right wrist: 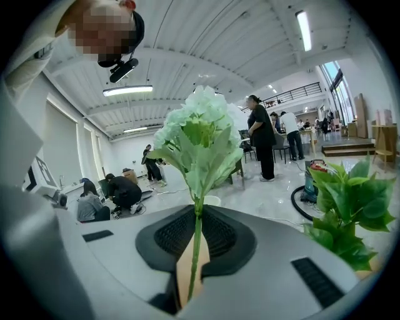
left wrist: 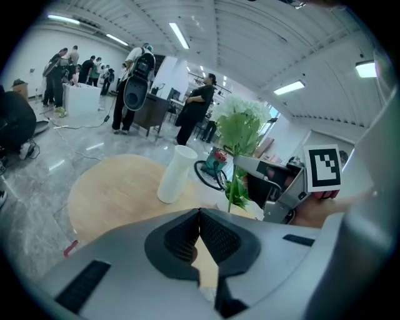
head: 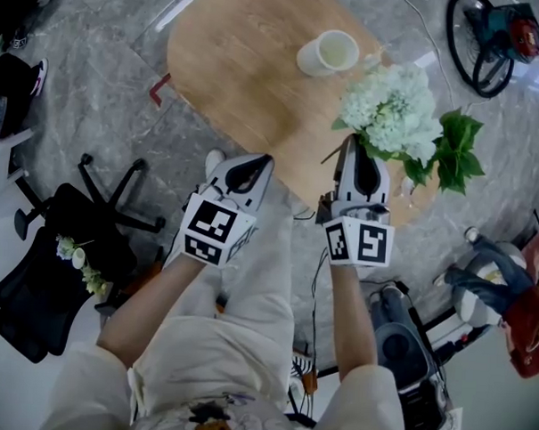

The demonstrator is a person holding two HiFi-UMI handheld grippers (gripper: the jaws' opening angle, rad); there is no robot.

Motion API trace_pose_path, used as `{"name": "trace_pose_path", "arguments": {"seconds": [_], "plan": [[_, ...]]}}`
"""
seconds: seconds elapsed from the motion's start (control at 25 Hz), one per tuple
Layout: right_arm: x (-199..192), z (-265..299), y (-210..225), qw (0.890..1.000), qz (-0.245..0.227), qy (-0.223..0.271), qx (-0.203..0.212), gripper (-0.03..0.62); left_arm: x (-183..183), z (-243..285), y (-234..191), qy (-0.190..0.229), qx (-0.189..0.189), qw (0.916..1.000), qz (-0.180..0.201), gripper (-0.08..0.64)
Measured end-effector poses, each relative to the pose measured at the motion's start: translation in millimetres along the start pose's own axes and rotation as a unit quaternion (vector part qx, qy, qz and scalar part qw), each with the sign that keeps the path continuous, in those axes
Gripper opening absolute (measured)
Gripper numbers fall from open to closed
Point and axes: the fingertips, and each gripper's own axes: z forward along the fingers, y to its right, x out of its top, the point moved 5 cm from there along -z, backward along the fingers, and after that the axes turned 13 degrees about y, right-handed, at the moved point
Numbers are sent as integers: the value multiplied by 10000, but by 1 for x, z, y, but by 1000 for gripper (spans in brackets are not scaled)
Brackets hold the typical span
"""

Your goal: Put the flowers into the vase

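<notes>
My right gripper (head: 354, 146) is shut on the green stem (right wrist: 196, 250) of a white hydrangea flower (head: 392, 108), whose bloom (right wrist: 203, 128) rises in front of the right gripper view. A leafy green sprig (head: 455, 151) hangs at the table's right edge. The white vase (head: 328, 53) stands upright at the far side of the round wooden table (head: 240, 66); in the left gripper view the vase (left wrist: 175, 174) is ahead. My left gripper (head: 255, 167) is shut with nothing between its jaws, hovering near the table's near edge, left of the right gripper.
A black office chair (head: 63, 245) with another white flower (head: 78, 262) on it stands at lower left. A vacuum cleaner (head: 415, 359) and bags sit at lower right. Several people stand and crouch in the background of both gripper views.
</notes>
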Motion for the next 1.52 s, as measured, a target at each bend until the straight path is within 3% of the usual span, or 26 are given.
{"name": "trace_pose_path", "arguments": {"seconds": [0.68, 1.52], "plan": [[36, 36, -13, 9974, -91, 564, 442, 29, 34, 9, 0, 372, 84, 9991, -191, 9], [70, 96, 8, 9923, 185, 1116, 507, 29, 76, 45, -1, 691, 339, 9969, -143, 9]]}}
